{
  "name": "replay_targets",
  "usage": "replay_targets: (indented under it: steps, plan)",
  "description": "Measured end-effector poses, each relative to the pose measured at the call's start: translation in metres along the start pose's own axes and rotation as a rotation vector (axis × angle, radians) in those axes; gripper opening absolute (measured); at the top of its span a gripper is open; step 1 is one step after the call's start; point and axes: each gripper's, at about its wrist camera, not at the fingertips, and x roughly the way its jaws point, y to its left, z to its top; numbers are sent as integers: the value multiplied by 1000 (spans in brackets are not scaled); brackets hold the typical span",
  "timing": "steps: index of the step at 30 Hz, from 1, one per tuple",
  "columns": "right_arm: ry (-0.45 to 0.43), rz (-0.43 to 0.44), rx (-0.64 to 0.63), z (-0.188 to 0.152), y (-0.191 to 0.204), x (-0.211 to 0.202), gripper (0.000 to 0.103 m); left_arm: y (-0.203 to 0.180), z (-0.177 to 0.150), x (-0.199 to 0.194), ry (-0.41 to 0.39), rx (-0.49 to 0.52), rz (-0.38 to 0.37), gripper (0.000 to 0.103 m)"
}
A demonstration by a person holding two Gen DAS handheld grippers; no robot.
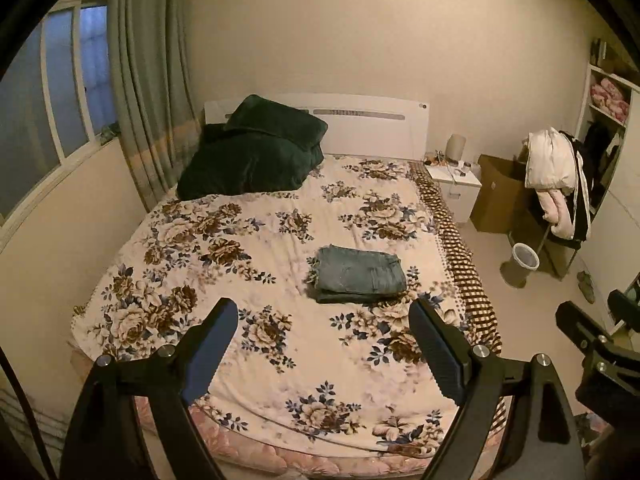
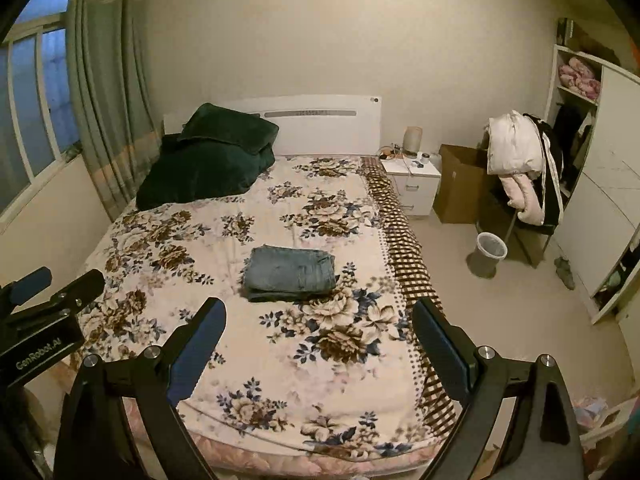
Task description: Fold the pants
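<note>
The blue denim pants (image 1: 357, 275) lie folded into a compact rectangular stack on the cream floral-print bedspread (image 1: 256, 264), a little to the right of the bed's middle and not far from the brown-and-white checked blanket (image 1: 460, 256) that runs down the bed's right edge; in the right wrist view the same stack (image 2: 291, 273) sits squarely, its layers roughly aligned. The left gripper (image 1: 324, 344) hangs well back from the stack near the foot of the bed, its jaws spread wide with nothing between them; the right gripper (image 2: 320, 340) stands likewise, wide open and empty, well apart from the pants. Judged from how things lie, the fold looks complete, so the risks are mostly of undoing it; a needless return to tidy an edge could drag the top layer askew, since denim is stiff and tends to slide as a slab over the layer beneath; a one-sided pinch could lift only the upper fold and let the stack spring open. The bedspread is soft and wrinkled, so pressing down nearby could tilt the stack; a frayed hem appears at its left end and could snag on a finger pad. The dark green velvet pillows (image 1: 256, 152) at the headboard are well apart and pose no concern.
</note>
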Motion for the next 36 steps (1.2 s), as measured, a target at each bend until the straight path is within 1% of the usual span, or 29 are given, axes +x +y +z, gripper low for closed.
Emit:
replay_targets:
  steps: [2, 3, 4, 6, 12, 13, 15, 17, 18, 20, 21, 23, 29, 36]
  plan:
    - [-1, -5, -4, 1, -3, 1, 96, 1, 0, 1, -5, -12, 0, 89]
    - [-4, -7, -6, 3, -3, 3, 97, 1, 0, 2, -8, -17, 3, 98]
    - [-10, -10, -9, 5, -5, 8, 100, 1, 0, 6, -5, -24, 7, 103]
    - [-21, -15, -6, 11, -8, 20, 100, 2, 1, 13, -11, -34, 4, 103]
    - [-33, -44, 1, 24, -16, 71, 100, -5, 5, 46, -9, -13, 49, 103]
    - [-32, -51, 2, 26, -16, 81, 100, -6, 5, 55, -2, -7, 62, 103]
    - [-26, -63, -8, 30, -17, 99, 100, -8, 5, 70, 25, -7, 52, 103]
    - [-15, -80, -13, 32, -17, 120, 100, -12, 4, 84, 44, 2, 66, 103]
    - [-9, -80, -13, 33, -17, 128, 100, -13, 4, 90, 54, 0, 59, 103]
    - [5, -78, -15, 33, -18, 148, 100, -16, 4, 100, 69, 4, 74, 103]
    - [16, -78, -16, 32, -18, 156, 100, -17, 4, 106, 83, 4, 68, 103]
    - [30, -78, -16, 33, -18, 173, 100, -20, 4, 115, 83, 8, 85, 103]
    - [67, -73, 6, 30, -20, 203, 100, -26, 5, 130, 94, 15, 99, 103]
    - [74, -68, 7, 30, -20, 210, 100, -26, 6, 134, 98, 23, 106, 103]
